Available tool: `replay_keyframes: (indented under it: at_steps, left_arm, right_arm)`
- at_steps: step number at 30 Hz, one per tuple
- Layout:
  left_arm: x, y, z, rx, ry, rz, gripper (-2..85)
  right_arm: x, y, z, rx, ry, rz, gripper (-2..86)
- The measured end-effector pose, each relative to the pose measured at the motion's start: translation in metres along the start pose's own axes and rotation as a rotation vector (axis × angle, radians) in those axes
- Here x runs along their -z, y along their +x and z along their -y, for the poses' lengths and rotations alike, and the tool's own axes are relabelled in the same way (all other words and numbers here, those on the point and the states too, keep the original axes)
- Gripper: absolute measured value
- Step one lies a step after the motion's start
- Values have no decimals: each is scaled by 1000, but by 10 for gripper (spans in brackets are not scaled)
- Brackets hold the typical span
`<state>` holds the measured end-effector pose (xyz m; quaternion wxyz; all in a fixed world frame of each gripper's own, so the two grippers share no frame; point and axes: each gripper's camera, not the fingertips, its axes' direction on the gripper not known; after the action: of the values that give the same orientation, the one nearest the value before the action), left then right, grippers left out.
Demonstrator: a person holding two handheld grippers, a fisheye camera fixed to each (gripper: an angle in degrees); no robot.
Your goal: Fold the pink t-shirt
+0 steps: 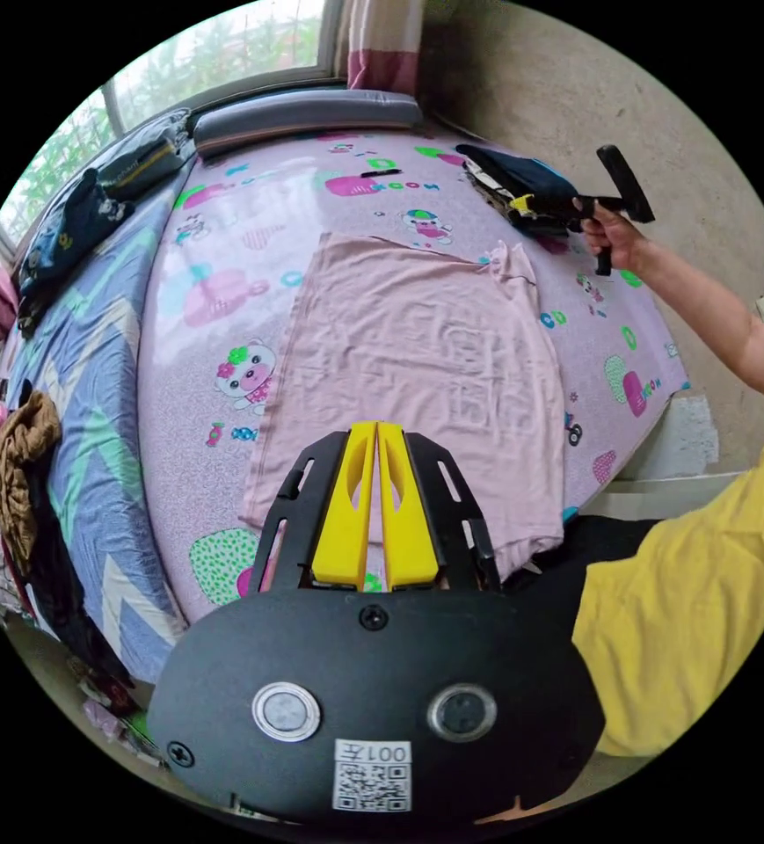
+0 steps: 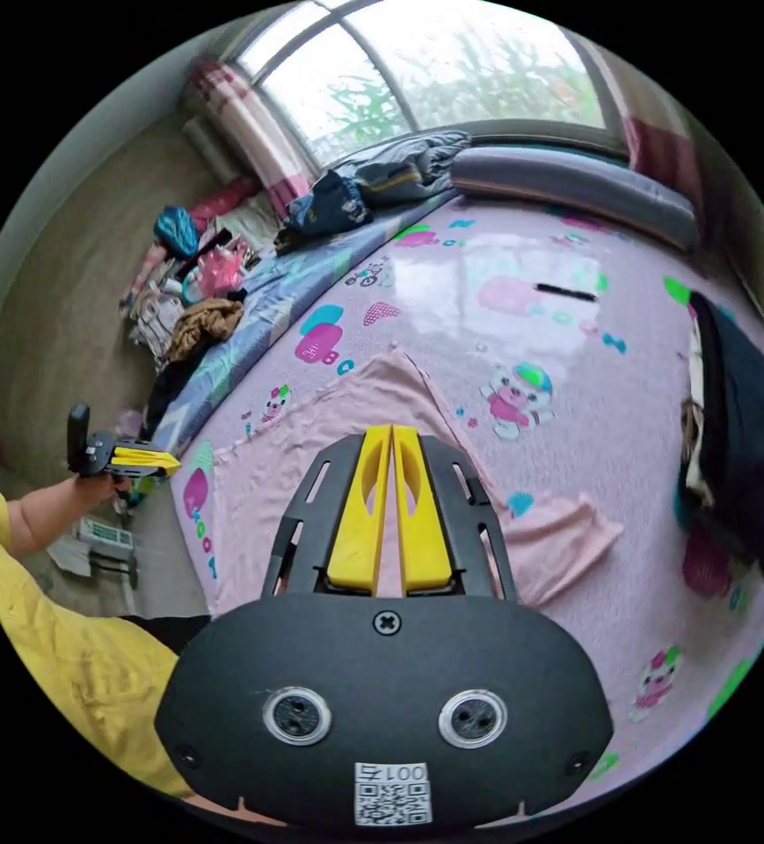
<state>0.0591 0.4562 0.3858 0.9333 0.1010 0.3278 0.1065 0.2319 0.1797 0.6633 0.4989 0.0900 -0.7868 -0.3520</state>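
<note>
The pink t-shirt (image 1: 417, 352) lies spread flat on a pink cartoon-print mat (image 1: 223, 264), with one sleeve (image 1: 509, 259) bunched at its far right corner. My left gripper (image 1: 377, 426) hovers over the shirt's near hem, yellow jaws pressed together with nothing between them. Off the shirt's far right corner, a hand holds my right gripper (image 1: 517, 207) above a dark pile. In the right gripper view, my right gripper (image 2: 392, 429) is shut and empty above the shirt (image 2: 311, 440), the sleeve (image 2: 566, 532) to its right. The left gripper (image 2: 173, 463) appears at the mat's left edge.
A stack of dark folded clothes (image 1: 522, 180) (image 2: 742, 457) sits at the mat's corner by the wall. A grey bolster (image 1: 302, 110) lies under the window. A blue zigzag blanket (image 1: 91, 369) carries loose garments (image 1: 21, 448). The person's yellow sleeve (image 1: 707, 598) is close by.
</note>
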Motion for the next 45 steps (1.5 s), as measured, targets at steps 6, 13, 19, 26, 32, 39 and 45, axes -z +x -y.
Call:
replay_keyframes:
  at_steps: [6,13,19,26,32,39,45]
  left_arm:
    - [-20,-86,-48,1,13,74,0]
    - [-14,-197,-121,247,48,-76,76]
    - [-25,-239,-148,333,27,-149,80]
    - [-35,-266,-156,414,23,-100,84]
    - [-49,-293,-153,495,-5,-154,80]
    - [-33,-301,-159,449,86,-54,-14]
    - [4,-321,-186,508,210,-5,-16]
  right_arm:
    - [-127,-11,61,190,-119,-63,22]
    - [-236,6,84,268,-285,-111,83]
    - [-276,32,82,199,-359,-82,121]
    - [-301,35,58,191,-388,-76,108]
    - [-304,37,35,172,-415,-130,41]
    - [-255,31,22,171,-291,-83,9]
    - [-219,-17,56,285,-175,-99,6]
